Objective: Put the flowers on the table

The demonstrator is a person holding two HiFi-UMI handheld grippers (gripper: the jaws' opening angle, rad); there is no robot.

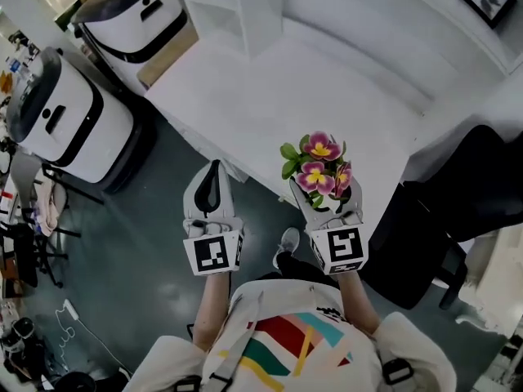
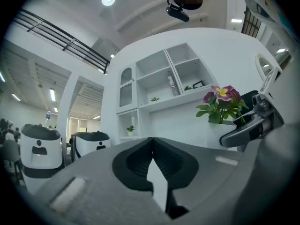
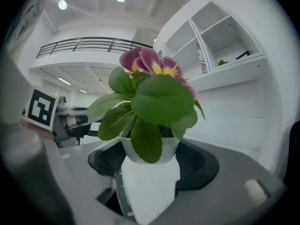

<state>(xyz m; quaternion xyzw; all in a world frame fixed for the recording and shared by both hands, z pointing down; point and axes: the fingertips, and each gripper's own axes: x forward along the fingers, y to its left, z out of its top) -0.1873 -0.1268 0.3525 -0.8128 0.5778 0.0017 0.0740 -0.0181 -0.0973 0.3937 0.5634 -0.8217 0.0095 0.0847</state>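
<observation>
Pink and purple flowers [image 1: 320,167] with green leaves grow in a small white pot [image 3: 149,150]. My right gripper [image 1: 325,196] is shut on that pot, one jaw on each side, and holds it upright over the near edge of the white table [image 1: 245,96]. In the right gripper view the blooms [image 3: 150,65] fill the middle and hide the pot's rim. My left gripper [image 1: 214,178] is shut with nothing in it, beside the right one and just short of the table edge. From the left gripper view the flowers [image 2: 220,102] show at the right.
Two white-and-black rounded machines [image 1: 61,121] [image 1: 139,15] stand on the dark floor to the left of the table. A black chair [image 1: 466,186] is at the right. White wall shelves [image 2: 164,83] with small items rise behind the table. Cables [image 1: 73,321] lie at the lower left.
</observation>
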